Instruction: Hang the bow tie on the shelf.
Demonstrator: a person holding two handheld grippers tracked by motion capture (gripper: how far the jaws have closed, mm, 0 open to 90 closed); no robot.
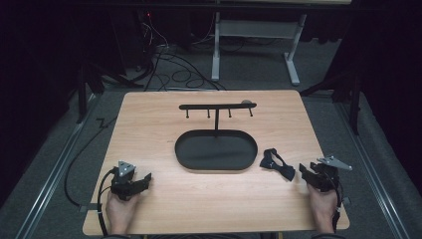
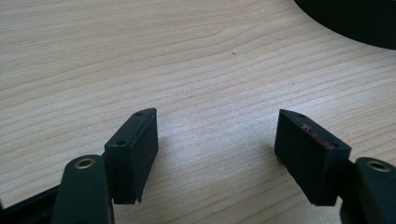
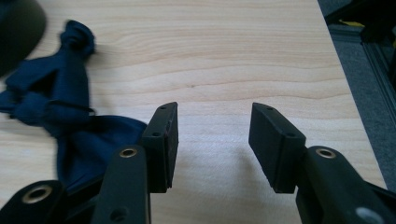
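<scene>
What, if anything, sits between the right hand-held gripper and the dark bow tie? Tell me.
Nothing visible. The right hand-held gripper rests open on the table, with the bow tie just to its left. In the right gripper view, bare wood lies between the jaws.

The table (image 1: 149, 199) is pale, matt, grained wood; the oval tray (image 1: 216, 158) and hook rack (image 1: 217, 106) look matt black metal; the bow tie (image 3: 60, 107) is soft dark-blue cloth

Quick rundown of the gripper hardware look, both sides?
Both matte black. Left gripper: two blocky ribbed jaws, brass-ringed pivot holes, reddish smudge on one pad, grey three-cornered plate on top, black cable trailing. Right gripper: same build, same plate. Hands bare.
</scene>
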